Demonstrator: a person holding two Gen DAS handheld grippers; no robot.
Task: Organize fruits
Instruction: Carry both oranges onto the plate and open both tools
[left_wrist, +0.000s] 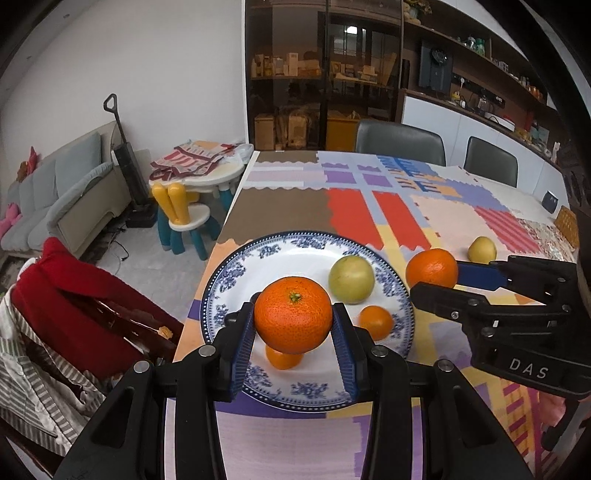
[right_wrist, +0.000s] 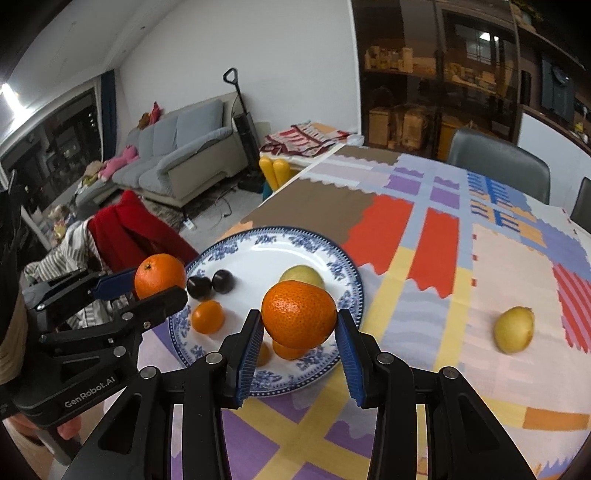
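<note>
Looking through your left wrist camera: your left claw (left_wrist: 293, 317) is clamped on a large orange (left_wrist: 293, 314), blue pads pressed against both its sides, held above the plate (left_wrist: 221, 280).
Plate, left view: blue-and-white, near the table's left edge; on it you have a green-yellow fruit (left_wrist: 351, 280) and two small oranges (left_wrist: 376, 322), one half hidden under the fruit you hold.
Right claw, left view: your right claw (left_wrist: 448, 278) comes in from the right, gripping a second orange (left_wrist: 431, 272) just beside the plate's rim.
Loose fruit, left view: one yellow fruit (left_wrist: 482, 250) lies on the patterned tablecloth (left_wrist: 369, 206), well apart from the plate.
Right wrist camera: your right claw (right_wrist: 299, 319) is clamped on its orange (right_wrist: 299, 319), above the plate's (right_wrist: 343, 266) near rim.
Plate, right view: two dark round fruits (right_wrist: 210, 283) touching each other, a small orange (right_wrist: 208, 316), a green-yellow fruit (right_wrist: 302, 275) behind the one you hold.
Left claw, right view: gripping its orange (right_wrist: 159, 276) at the plate's left edge.
Loose fruit, right view: yellow fruit (right_wrist: 514, 329) on the cloth, far right.
</note>
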